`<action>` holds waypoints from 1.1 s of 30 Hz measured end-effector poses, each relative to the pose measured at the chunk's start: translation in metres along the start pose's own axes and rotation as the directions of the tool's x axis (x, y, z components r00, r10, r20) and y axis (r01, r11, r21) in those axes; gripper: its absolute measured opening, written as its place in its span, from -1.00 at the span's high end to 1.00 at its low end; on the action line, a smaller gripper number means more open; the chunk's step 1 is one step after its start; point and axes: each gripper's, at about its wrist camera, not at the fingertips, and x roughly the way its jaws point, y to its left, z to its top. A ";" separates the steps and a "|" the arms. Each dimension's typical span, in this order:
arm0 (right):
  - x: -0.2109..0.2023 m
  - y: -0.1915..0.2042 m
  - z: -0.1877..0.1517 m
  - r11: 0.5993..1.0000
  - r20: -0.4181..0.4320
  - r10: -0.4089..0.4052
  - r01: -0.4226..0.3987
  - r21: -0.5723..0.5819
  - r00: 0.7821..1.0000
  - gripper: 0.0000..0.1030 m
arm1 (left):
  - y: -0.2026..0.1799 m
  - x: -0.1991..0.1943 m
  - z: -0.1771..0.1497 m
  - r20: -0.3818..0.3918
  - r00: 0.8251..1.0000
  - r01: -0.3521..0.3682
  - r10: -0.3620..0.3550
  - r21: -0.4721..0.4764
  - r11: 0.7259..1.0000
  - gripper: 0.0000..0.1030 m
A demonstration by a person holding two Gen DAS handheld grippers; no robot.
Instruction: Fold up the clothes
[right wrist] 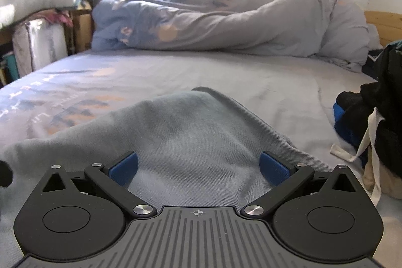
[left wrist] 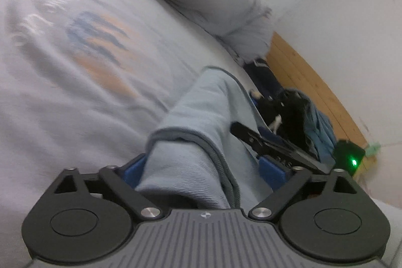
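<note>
Left wrist view: left gripper [left wrist: 201,165], jaws wide, with a raised fold of the pale-blue garment [left wrist: 198,117] between its pads; whether it pinches cannot be told. The fold's long axis runs from bottom centre toward frame centre.

Right wrist view: right gripper [right wrist: 198,165], jaws wide, straddles the garment [right wrist: 181,132] on the bed [right wrist: 226,72]; clothes pile [right wrist: 371,112] at right edge.

One light-blue garment [right wrist: 191,127] lies on one bed [right wrist: 251,77]. One rolled duvet [right wrist: 226,21] lies at the far end, one dark clothes pile [right wrist: 377,107] at right. Two grippers.
</note>
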 end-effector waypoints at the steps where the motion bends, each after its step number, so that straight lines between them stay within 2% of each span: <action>1: 0.000 -0.002 -0.001 1.000 0.004 0.007 -0.007 0.000 1.000 -1.00 | -0.003 0.001 -0.002 -0.007 1.000 0.004 -0.004 0.008 1.000 -1.00; 6: -0.003 -0.002 -0.002 1.000 0.016 0.007 -0.007 0.005 1.000 -1.00 | -0.015 0.013 -0.005 -0.034 0.999 -0.001 0.001 0.005 1.000 -1.00; 8: -0.006 -0.001 0.000 1.000 0.017 -0.004 0.004 0.001 1.000 -1.00 | -0.014 0.013 -0.001 -0.030 1.000 -0.004 0.002 -0.049 0.999 -0.94; 9: -0.008 -0.001 0.000 1.000 0.017 -0.009 0.009 0.002 1.000 -1.00 | -0.012 0.013 0.001 -0.030 1.000 -0.009 0.007 -0.084 0.996 -0.72; 10: -0.012 -0.001 0.001 1.000 0.015 -0.015 0.015 0.005 1.000 -1.00 | -0.010 0.014 0.004 -0.033 0.999 -0.033 0.029 -0.115 0.993 -0.33; 12: -0.022 -0.001 0.002 1.000 0.008 -0.027 0.027 0.013 1.000 -1.00 | -0.005 0.015 0.007 -0.049 0.996 -0.078 0.071 -0.165 0.983 -0.04; 14: -0.036 -0.001 0.002 0.999 0.003 -0.040 0.040 0.028 0.999 -1.00 | -0.005 0.012 0.007 -0.047 0.997 -0.064 0.057 -0.173 0.983 0.02; 15: -0.043 -0.001 0.001 0.998 0.001 -0.047 0.047 0.038 0.999 -1.00 | -0.006 0.010 0.008 -0.045 0.998 -0.056 0.048 -0.184 0.981 0.12; 20: -0.096 0.023 -0.006 0.997 0.021 -0.075 0.074 0.039 0.997 -1.00 | -0.014 0.004 0.009 -0.025 1.000 -0.016 0.011 -0.244 0.970 0.21; 25: -0.138 0.084 -0.022 0.996 0.066 -0.054 0.058 -0.068 0.996 -1.00 | -0.030 0.001 0.015 -0.023 1.000 0.015 -0.022 -0.262 0.965 0.23; 29: -0.134 0.121 -0.038 0.969 0.093 -0.092 0.110 -0.221 0.991 -1.00 | -0.043 0.000 0.022 -0.039 0.999 0.006 -0.017 -0.267 0.964 0.23; 33: -0.132 0.157 -0.054 0.917 0.129 -0.119 0.159 -0.365 0.984 -1.00 | -0.056 -0.001 0.026 -0.049 0.999 -0.003 -0.009 -0.258 0.966 0.23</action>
